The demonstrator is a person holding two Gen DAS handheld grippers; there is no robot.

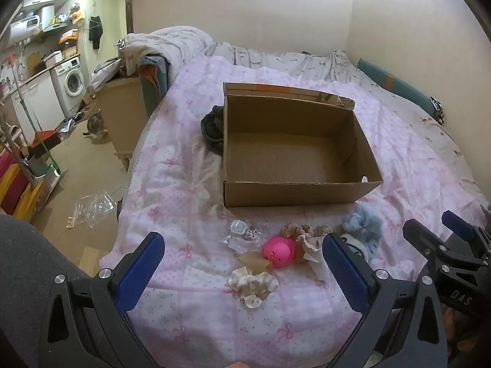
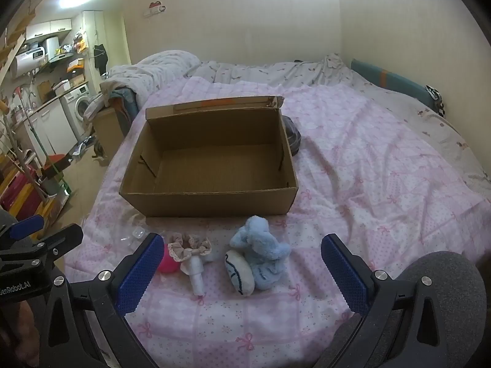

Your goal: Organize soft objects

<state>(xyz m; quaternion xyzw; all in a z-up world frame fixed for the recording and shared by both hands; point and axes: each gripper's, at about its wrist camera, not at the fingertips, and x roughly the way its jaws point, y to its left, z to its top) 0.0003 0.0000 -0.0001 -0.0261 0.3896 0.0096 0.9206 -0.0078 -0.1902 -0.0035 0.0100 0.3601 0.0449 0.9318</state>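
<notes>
Both grippers hang above the near edge of a bed covered by a pink bow-print quilt (image 1: 184, 159), angled down toward it, and each has its blue-padded jaws spread wide with nothing between them. The left gripper (image 1: 242, 270) frames a small cluster lying on the quilt: a cream scrunchie (image 1: 253, 285) nearest it, a pink rubber duck (image 1: 279, 251) just beyond, a beige scrunchie (image 1: 302, 232) touching the duck's far right side, and a clear plastic packet (image 1: 244, 233) to the duck's far left. The right gripper (image 2: 242, 271) frames a light blue plush toy (image 2: 262, 247) resting against a small white pillow-shaped plush with dark stitching (image 2: 240, 274), with a white bottle-shaped item (image 2: 195, 273) to their left, close to its left pad. None of these touches either gripper. Farther back on the quilt stands an open cardboard box (image 1: 291, 193), empty, with a dark garment (image 1: 211, 128) against its far left side.
</notes>
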